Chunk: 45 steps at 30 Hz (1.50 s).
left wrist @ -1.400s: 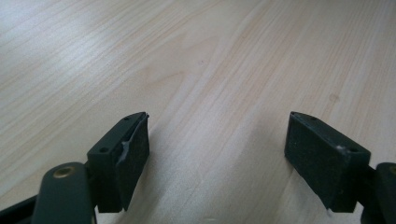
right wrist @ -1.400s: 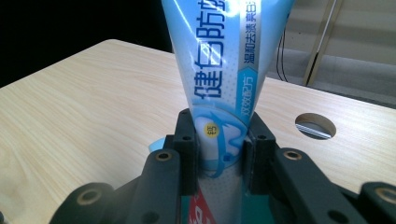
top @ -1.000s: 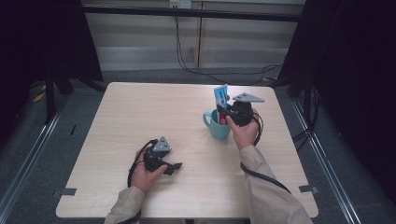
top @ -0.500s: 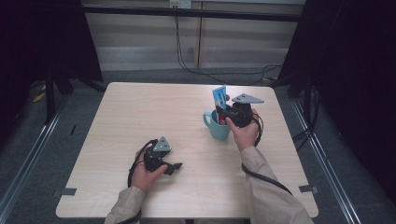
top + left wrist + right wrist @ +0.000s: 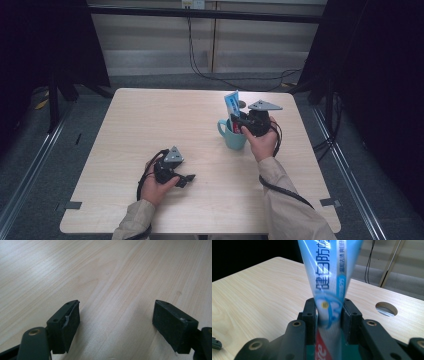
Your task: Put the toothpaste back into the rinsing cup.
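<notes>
Our right gripper (image 5: 239,121) had just been opening its fingers a little, yet the fingers (image 5: 349,315) sat snug on both sides of the blue toothpaste tube (image 5: 329,277); we think we were starting to let go; the tube stood upright in the teal cup (image 5: 233,136) on the tabletop (image 5: 150,125), just as it did a moment earlier; nothing else showed in the cup; our left gripper (image 5: 116,325) rested wide open and empty.

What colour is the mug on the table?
Teal; the mug shows best in the high view.
</notes>
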Each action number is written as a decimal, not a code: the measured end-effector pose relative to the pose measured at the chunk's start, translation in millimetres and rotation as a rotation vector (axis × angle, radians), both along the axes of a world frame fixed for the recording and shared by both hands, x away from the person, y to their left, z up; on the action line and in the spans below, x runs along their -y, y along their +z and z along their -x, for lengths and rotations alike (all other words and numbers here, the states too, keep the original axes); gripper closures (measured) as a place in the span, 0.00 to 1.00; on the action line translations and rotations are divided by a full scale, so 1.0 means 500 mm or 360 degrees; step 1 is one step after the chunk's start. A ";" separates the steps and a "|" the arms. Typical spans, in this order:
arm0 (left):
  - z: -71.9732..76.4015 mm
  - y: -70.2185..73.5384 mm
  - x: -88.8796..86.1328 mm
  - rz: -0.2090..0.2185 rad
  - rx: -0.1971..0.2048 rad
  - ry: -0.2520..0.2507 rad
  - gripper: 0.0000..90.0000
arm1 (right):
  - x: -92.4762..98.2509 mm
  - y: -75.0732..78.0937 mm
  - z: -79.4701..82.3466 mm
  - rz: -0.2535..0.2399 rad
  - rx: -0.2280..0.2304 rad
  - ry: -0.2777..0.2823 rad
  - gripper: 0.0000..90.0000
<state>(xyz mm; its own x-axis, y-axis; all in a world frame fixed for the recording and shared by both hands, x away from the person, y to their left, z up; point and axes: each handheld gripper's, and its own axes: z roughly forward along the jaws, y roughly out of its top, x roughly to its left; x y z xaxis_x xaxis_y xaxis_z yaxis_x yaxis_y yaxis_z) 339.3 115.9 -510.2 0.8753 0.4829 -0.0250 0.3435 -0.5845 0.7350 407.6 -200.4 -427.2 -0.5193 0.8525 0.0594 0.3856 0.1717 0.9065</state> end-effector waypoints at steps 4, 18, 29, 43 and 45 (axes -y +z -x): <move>0.000 0.000 0.000 0.0002 0.0000 0.0001 0.24 | 0.002 0.003 0.001 -0.0008 -0.0004 -0.0004 0.75; 0.001 0.000 0.001 0.0005 -0.0005 0.0007 0.24 | 0.010 0.004 0.003 -0.0010 -0.0021 -0.0004 0.63; 0.000 0.000 0.001 0.0004 -0.0004 0.0004 0.24 | 0.011 0.014 0.009 -0.0006 -0.0021 0.0028 0.58; 0.000 0.000 0.001 0.0004 -0.0004 0.0004 0.24 | 0.021 0.023 0.015 0.0008 -0.0055 -0.0002 0.49; 0.000 0.000 0.001 0.0004 -0.0004 0.0004 0.24 | 0.022 0.023 0.018 0.0009 -0.0051 -0.0003 0.48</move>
<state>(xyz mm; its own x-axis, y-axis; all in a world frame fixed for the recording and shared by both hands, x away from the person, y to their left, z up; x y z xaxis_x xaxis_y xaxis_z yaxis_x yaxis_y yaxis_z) 339.2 115.4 -510.2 0.8741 0.4849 -0.0284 0.3467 -0.5819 0.7357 398.8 -211.6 -415.9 -0.5156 0.8539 0.0714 0.4149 0.1758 0.8927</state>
